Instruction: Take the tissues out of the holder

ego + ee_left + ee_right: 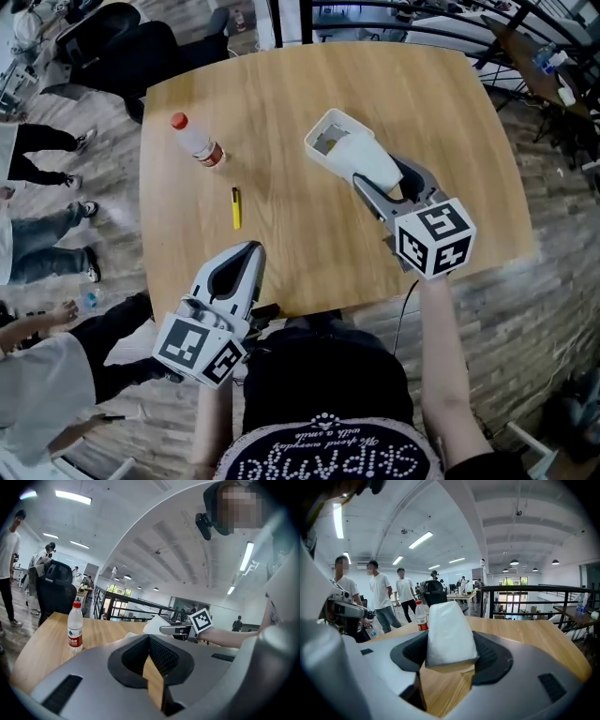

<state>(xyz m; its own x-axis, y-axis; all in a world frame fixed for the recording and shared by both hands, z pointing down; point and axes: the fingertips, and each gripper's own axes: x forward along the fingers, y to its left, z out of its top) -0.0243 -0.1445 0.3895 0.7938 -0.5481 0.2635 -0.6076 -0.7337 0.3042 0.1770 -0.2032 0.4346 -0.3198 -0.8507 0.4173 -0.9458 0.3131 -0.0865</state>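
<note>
The white tissue holder is held over the middle of the wooden table, its open end pointing away from me. My right gripper is shut on its near end. In the right gripper view the white holder fills the space between the jaws of that gripper. No loose tissue shows. My left gripper hovers at the table's front edge, shut with nothing in it. In the left gripper view its pads meet at the tip, and the right gripper with the holder shows beyond.
A plastic water bottle with a red cap lies on the table's left part, and a yellow pen lies nearer me. Several people stand to the left of the table. An office chair and a railing stand beyond it.
</note>
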